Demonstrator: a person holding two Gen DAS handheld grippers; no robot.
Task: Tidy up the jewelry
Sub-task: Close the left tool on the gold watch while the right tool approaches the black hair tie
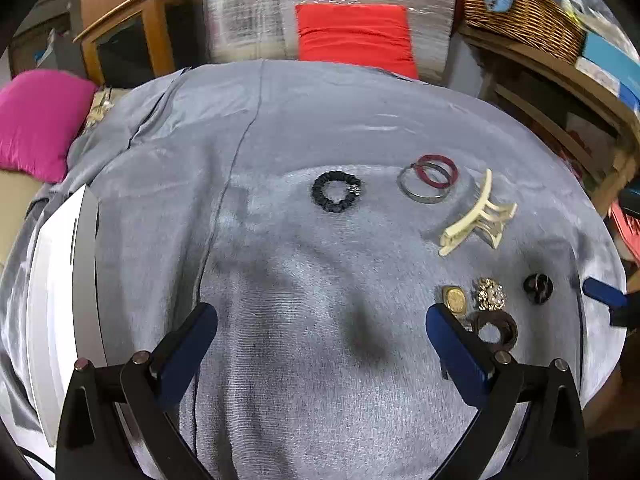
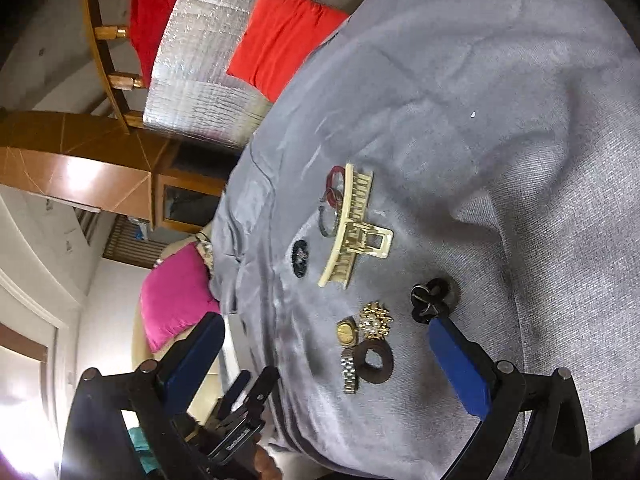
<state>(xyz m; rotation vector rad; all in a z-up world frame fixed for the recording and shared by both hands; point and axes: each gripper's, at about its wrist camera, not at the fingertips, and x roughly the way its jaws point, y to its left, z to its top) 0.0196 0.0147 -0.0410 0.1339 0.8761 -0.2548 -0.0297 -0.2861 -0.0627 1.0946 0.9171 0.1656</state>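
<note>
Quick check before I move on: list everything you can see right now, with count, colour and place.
Scrunchie: 1, black, mid cloth.
Bangles: 2, one red, one grey, overlapping, right of scrunchie.
Hair claw: 1, cream, nearer than bangles.
Watch: 1, gold, beside brooch.
Brooch: 1, gold with pearls, beside watch.
Brown ring: 1, next to watch strap.
Black clip: 1, right of brooch.
White box: 1, left edge.
Cloth: 1, grey, covering table.
Cushions: pink, red.
Basket: 1, wicker, shelf far right.
Left gripper: open, empty.
Right gripper: open, empty.
</note>
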